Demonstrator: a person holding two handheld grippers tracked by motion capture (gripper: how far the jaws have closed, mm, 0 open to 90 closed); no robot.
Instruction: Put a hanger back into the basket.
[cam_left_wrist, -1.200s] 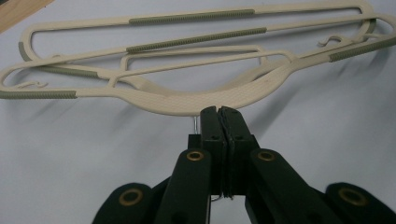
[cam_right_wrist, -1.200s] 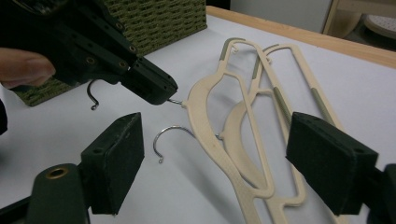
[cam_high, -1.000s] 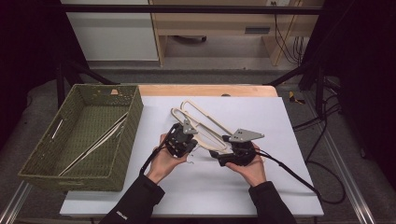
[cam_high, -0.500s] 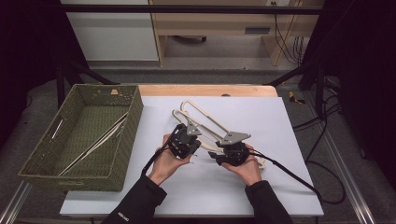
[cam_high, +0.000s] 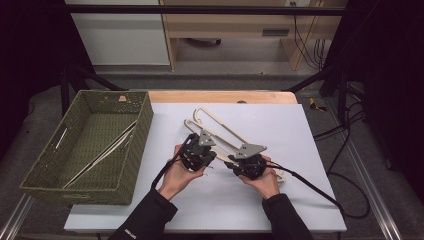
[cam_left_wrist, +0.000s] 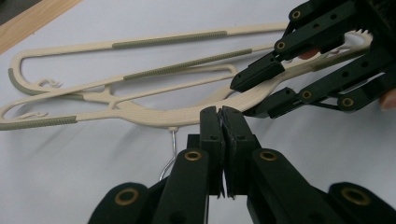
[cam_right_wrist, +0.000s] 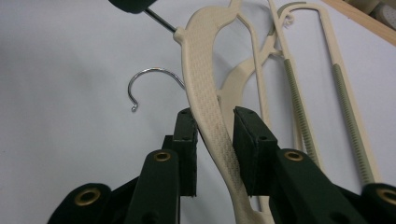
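Two cream plastic hangers lie overlapped on the white table (cam_high: 300, 150). The nearer hanger (cam_left_wrist: 154, 116) has a broad textured arm (cam_right_wrist: 208, 93) and a chrome hook (cam_left_wrist: 170, 154). The second hanger (cam_left_wrist: 168, 41) lies behind it. My left gripper (cam_left_wrist: 222, 114) is shut, its tips against the nearer hanger's edge beside the hook's stem. I see nothing between its jaws. My right gripper (cam_right_wrist: 215, 121) is open and straddles the textured arm, one jaw on each side. From the left gripper view, the right gripper (cam_left_wrist: 247, 95) comes in from the right over that same arm.
A green woven basket (cam_high: 135, 145) stands at the table's left with another hanger (cam_high: 105, 152) lying in it. A wooden strip (cam_high: 225, 96) runs along the table's far edge. Cables trail off to the right.
My right gripper has slid a little left, closer to the left gripper, and now sits over the hanger's arm. The left gripper has barely moved.
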